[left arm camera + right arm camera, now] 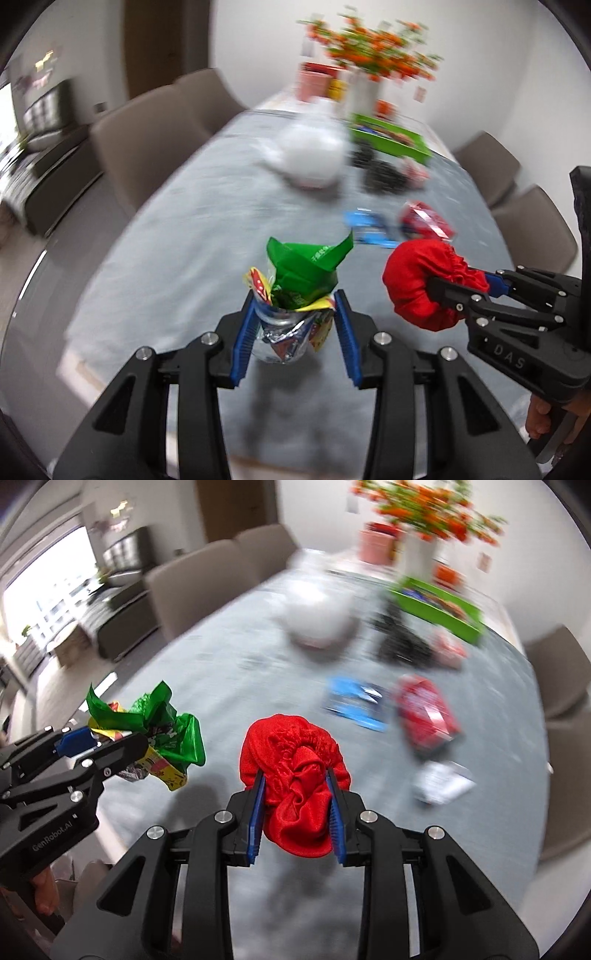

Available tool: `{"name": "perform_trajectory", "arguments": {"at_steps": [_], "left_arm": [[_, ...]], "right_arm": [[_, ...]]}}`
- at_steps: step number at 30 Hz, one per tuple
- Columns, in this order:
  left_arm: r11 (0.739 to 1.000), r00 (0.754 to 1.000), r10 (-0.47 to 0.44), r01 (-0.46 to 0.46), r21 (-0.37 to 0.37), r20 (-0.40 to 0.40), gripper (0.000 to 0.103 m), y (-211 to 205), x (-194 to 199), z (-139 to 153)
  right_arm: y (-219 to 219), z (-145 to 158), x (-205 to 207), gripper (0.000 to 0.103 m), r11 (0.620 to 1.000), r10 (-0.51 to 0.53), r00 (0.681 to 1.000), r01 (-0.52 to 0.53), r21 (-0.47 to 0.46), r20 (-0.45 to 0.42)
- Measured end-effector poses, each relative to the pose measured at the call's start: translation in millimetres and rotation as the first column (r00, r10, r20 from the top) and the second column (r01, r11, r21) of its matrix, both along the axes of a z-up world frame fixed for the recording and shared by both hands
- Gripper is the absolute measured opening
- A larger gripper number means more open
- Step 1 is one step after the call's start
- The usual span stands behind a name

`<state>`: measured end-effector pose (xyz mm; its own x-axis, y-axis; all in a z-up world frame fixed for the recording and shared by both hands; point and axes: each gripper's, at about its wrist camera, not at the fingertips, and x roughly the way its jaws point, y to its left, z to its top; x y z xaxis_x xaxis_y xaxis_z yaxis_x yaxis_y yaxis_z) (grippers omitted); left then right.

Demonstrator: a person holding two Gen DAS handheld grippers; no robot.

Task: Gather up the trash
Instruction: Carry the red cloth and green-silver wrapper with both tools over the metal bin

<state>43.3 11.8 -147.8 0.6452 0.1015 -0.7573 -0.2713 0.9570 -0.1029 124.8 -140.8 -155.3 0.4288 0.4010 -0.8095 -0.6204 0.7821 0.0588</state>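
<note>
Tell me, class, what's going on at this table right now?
A person is clearing trash with a gripper in each hand. The left gripper is shut on a wad of wrappers, green on top. The right gripper is shut on a bunched red cloth. Both are held above the grey table. A blue packet, a red packet and a white scrap still lie on it.

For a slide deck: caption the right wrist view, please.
Right gripper clamps a red cloth above the grey table; left gripper carries crumpled wrappers.
</note>
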Motion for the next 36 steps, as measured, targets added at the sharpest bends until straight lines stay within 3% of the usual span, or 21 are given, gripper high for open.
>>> {"name": "perform_trajectory", "arguments": {"at_steps": [6,11,17,24,28,32,36], "left_arm": [[0.987,0.987,0.158,-0.158,0.015,-0.004,0.041,112,-71,5],[0.947,0.948,0.319,-0.319,0.037,0.0,0.041,190,-125,5],[0.843,0.843,0.538,-0.537,0.033,-0.024,0.041,267,-180,0],[0.72,0.719,0.694,-0.693,0.043,-0.044,0.041,326,-210,-9],[0.675,0.673,0.737,-0.737,0.023,-0.066,0.041,355,-216,-27],[0.662,0.658,0.745,-0.749,-0.001,-0.11,0.041,393,-217,-60],[0.663,0.659,0.739,-0.748,-0.02,-0.14,0.041,429,-219,-99]], "right_arm": [[129,5,-50,0.028,0.988,0.151,0.989,-0.151,0.019,-0.001],[234,5,-95,0.028,0.943,0.333,0.943,-0.332,0.035,-0.004],[328,7,-122,0.028,0.858,0.513,0.859,-0.512,0.034,-0.006],[416,-6,-138,0.028,0.744,0.668,0.744,-0.667,0.04,-0.024],[463,-24,-146,0.028,0.701,0.713,0.699,-0.713,0.03,-0.048],[503,-49,-152,0.028,0.713,0.7,0.709,-0.7,0.036,-0.086],[537,-85,-166,0.028,0.76,0.646,0.753,-0.649,0.026,-0.124]]}}
